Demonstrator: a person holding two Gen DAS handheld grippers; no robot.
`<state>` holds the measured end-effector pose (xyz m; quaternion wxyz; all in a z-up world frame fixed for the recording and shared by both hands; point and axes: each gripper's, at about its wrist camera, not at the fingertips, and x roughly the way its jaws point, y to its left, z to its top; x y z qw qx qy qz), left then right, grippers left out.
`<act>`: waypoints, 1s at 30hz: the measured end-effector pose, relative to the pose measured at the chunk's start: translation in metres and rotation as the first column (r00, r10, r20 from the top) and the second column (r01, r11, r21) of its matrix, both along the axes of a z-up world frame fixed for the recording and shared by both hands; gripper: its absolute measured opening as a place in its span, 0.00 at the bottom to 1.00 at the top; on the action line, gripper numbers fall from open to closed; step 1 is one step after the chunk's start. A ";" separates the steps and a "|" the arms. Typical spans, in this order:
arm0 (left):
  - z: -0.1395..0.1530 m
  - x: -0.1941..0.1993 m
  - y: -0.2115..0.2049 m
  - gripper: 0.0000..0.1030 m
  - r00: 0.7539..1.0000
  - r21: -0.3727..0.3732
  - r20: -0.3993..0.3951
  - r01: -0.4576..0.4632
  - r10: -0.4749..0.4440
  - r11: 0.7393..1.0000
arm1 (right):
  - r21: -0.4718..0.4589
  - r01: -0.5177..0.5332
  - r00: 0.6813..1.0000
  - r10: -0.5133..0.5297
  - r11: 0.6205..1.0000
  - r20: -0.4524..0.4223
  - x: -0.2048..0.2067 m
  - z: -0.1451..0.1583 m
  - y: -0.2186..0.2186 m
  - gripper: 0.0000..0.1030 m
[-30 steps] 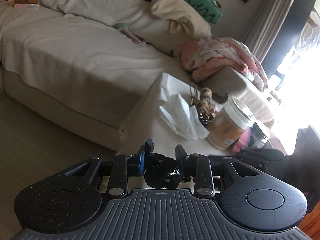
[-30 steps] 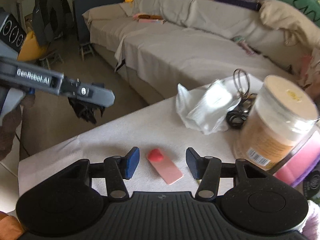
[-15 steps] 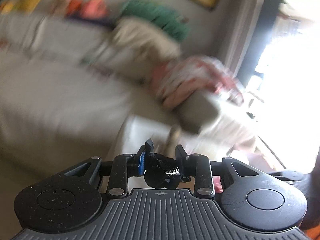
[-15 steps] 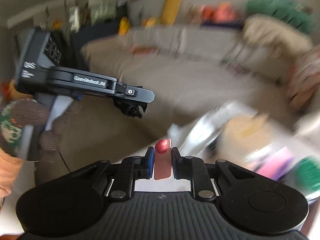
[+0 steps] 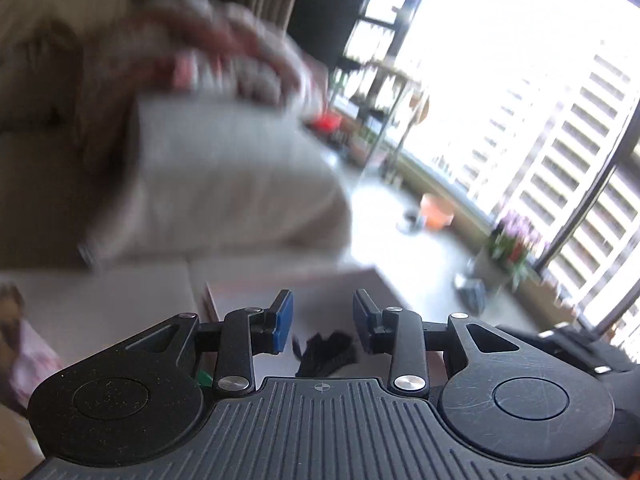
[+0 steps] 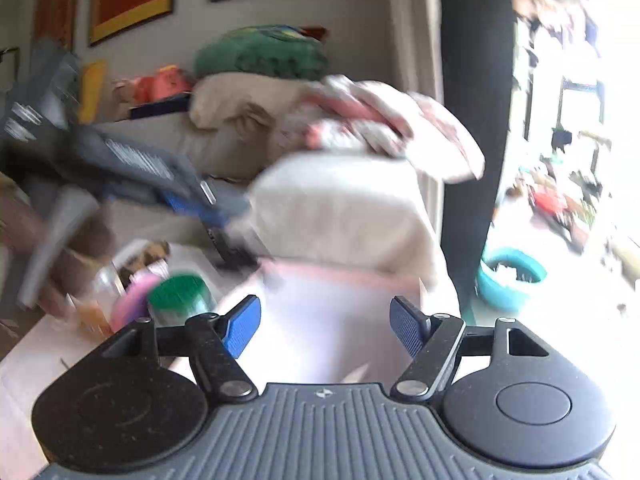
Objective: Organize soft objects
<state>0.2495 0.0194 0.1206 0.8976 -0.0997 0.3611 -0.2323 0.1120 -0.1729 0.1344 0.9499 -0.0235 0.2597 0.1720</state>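
Note:
Both views are blurred by motion. My left gripper (image 5: 322, 326) is open, and a small black frilly object (image 5: 326, 354) lies just below its gap, apart from the pads. My right gripper (image 6: 326, 328) is wide open and empty above a pale pink-edged container (image 6: 332, 308). The left gripper also shows as a dark blur in the right wrist view (image 6: 160, 180). A pink and white blanket (image 6: 380, 124) lies heaped on the sofa arm (image 6: 344, 208). The pink item with the red tip is not in view.
Jars with green (image 6: 180, 292) and pink (image 6: 136, 300) lids stand on the table at left. Green (image 6: 264, 56) and beige cushions sit on the sofa. A teal basin (image 6: 512, 276) and an orange pot (image 5: 436, 216) stand by the bright window.
Both grippers swung right toward the sofa arm and window. The left gripper opened off the black object. The right gripper opened and no longer holds the pink item.

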 end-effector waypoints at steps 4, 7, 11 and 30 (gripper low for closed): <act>-0.019 -0.006 0.002 0.36 0.999 -0.074 -0.020 -0.033 0.031 0.997 | -0.014 0.029 0.999 -0.028 0.999 0.024 -0.029 -0.014 -0.014 0.71; -0.002 -0.035 0.026 0.36 0.995 -0.040 0.070 -0.066 0.069 0.997 | -0.032 0.025 0.998 -0.023 0.999 0.053 -0.044 -0.020 -0.014 0.78; 0.015 -0.098 0.063 0.36 0.975 0.082 0.205 -0.098 0.080 0.992 | -0.049 0.011 0.997 -0.008 0.999 0.077 -0.057 -0.038 -0.006 0.81; -0.063 -0.227 0.180 0.36 0.920 0.085 0.168 -0.371 0.354 0.925 | -0.091 -0.262 0.963 0.253 0.961 -0.093 -0.082 -0.092 0.133 0.81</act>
